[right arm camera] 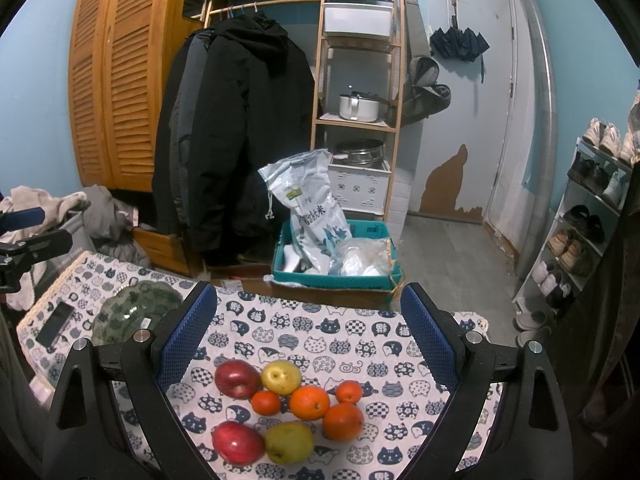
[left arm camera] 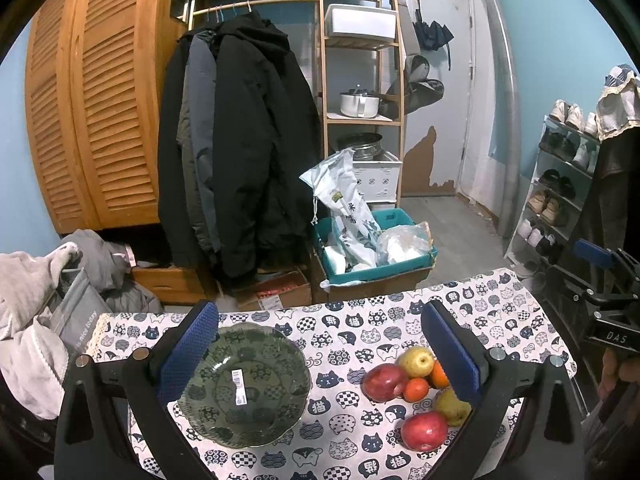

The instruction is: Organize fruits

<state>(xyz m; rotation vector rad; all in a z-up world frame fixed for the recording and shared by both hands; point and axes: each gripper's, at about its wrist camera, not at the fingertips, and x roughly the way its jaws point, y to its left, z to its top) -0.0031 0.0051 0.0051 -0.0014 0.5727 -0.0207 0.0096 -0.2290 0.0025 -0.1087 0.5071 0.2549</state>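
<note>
I have both sets of tongs released and empty above the desk (right arm camera: 280, 316), which wears a cat-print cloth. My left tongs (left arm camera: 320, 356) hover between the green glass bowl (left arm camera: 245, 384) and the fruit, with the bowl partly behind the left finger. My right tongs (right arm camera: 308, 344) frame the fruit pile directly.

From the right wrist view I count 8 pieces, all still on the cloth and none in the bowl: 2 red apples, the far one (right arm camera: 237, 378) and the near one (right arm camera: 237, 442); 2 yellow-green pears, far (right arm camera: 281, 377) and near (right arm camera: 289, 442); 2 larger oranges (right arm camera: 309, 402) (right arm camera: 343, 421); and 2 small tangerines (right arm camera: 265, 402) (right arm camera: 349, 392). The bowl sits well apart to the left, empty apart from a barcode sticker.

My worry is the packing. Most pieces touch a neighbour, so closing on a middle orange would likely shove the tangerines, and round fruit on cloth may roll toward the desk edge. The near apple and near pear lie close to the front edge, so a clumsy nudge could send them off. I would start from an outer piece. A phone (right arm camera: 55, 323) lies left of the bowl, and a wide swing could clip it. Dropping fruit from height risks chipping the glass.
</note>
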